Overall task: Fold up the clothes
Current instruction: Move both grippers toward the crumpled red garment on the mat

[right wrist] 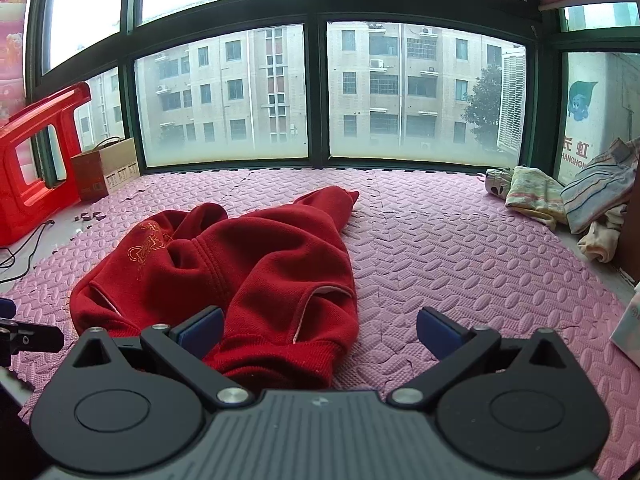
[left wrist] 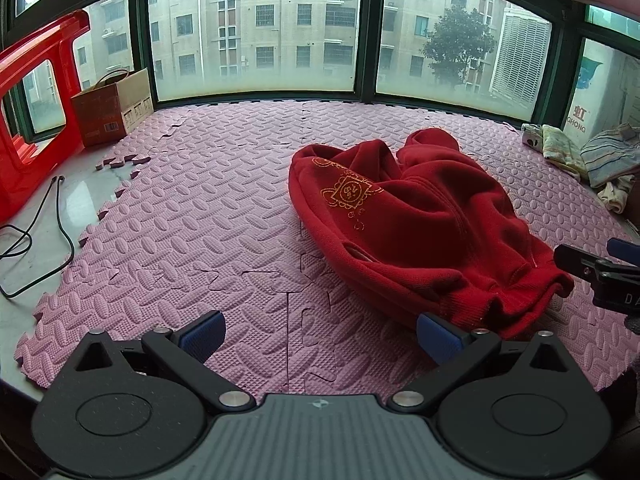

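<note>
Garment: red sweatshirt (left wrist: 420,220), crumpled, lying on pink foam mat (left wrist: 200,216); right of centre in left wrist view.
Long axis: from hem beside both claws toward the window (left wrist: 256,28); gold emblem (left wrist: 350,191) on the left side, face up.
Left claw (left wrist: 320,334): spread wide, empty, over bare mat; right pad just beside hem.
Right claw (right wrist: 320,334): spread wide, gripping nothing; hem lying between the pads.
Surface: interlocking mat tiles; pale floor (left wrist: 44,216) exposed at left.
Room: red stool (left wrist: 28,120), cardboard box (left wrist: 114,108), black cable (left wrist: 60,216) at left; clothes pile (right wrist: 560,204) at right.
Open room: bare mat left of garment and toward window.
</note>
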`<state>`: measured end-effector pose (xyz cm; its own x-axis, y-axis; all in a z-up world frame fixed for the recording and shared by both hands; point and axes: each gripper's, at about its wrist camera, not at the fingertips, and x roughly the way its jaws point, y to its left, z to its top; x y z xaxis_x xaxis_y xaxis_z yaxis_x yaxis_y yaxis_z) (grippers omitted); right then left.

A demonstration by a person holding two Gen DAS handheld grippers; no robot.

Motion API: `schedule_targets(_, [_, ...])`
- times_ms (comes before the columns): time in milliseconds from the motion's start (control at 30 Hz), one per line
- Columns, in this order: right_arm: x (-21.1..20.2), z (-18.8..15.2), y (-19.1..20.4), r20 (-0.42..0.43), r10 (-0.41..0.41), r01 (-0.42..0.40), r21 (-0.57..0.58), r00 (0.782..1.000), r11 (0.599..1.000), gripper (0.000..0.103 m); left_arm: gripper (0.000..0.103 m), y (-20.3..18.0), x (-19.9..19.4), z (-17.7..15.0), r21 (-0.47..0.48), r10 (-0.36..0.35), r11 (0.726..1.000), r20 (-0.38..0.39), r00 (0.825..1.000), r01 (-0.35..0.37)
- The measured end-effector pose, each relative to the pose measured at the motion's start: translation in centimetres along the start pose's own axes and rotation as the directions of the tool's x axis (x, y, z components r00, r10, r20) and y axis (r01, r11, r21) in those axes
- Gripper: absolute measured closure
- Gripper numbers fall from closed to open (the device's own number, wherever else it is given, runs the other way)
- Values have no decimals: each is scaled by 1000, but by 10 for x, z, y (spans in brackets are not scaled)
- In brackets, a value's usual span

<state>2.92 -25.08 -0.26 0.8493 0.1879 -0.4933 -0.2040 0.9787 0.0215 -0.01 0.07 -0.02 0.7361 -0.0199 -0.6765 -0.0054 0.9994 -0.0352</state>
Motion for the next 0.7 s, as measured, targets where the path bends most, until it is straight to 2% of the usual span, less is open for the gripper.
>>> schedule_targets(133, [2,3,-1,-8,-10,11,6,1000,1000,0,0,2,1,0,4,4,1000,-14,1000,-4])
schedule_targets(300, [-4,0,2,-4,8,-8,4,1000,1000,0,0,-13,1,-1,5,-2,1000,-19,1000,2])
schedule_targets(700, [-3,1,4,-45,29,-30,-15,999,999,0,0,-19,-2,-6,41,-48,998,-19,999,49])
